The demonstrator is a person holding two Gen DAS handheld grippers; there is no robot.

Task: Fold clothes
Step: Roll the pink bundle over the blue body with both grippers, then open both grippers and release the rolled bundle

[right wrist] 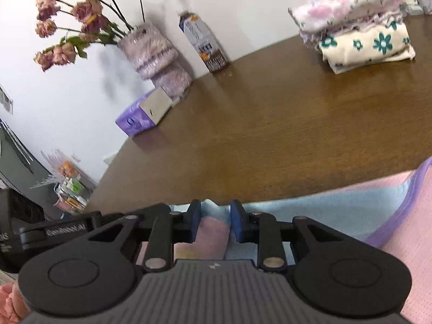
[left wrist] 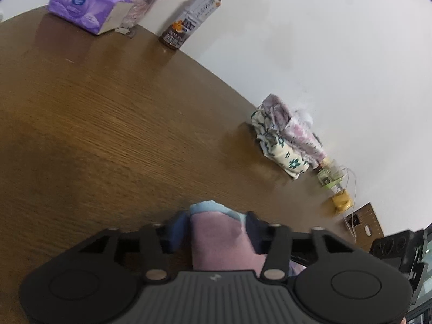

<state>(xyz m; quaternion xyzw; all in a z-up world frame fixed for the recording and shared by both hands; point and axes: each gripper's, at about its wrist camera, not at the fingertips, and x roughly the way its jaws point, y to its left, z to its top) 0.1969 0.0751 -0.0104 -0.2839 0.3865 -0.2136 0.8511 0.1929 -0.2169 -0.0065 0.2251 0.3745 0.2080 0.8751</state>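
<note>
Left claw (left wrist: 216, 232) and right claw (right wrist: 215, 222) each clamp an edge of the pink garment (right wrist: 399, 216), lying at the near table (right wrist: 270, 140) edge, fold unfinished. Farther off, two folded garments (right wrist: 359, 27) sit stacked, done.

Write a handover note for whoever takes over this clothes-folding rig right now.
Right gripper: jaws closed on the edge of the pink and blue garment, which lies on the near side of the table.
Left gripper: same garment bunched between its jaws; firm grip unclear.
Done: folded floral pieces stacked by the wall.
Left: fold this garment, then probably add it to the stack.
</note>
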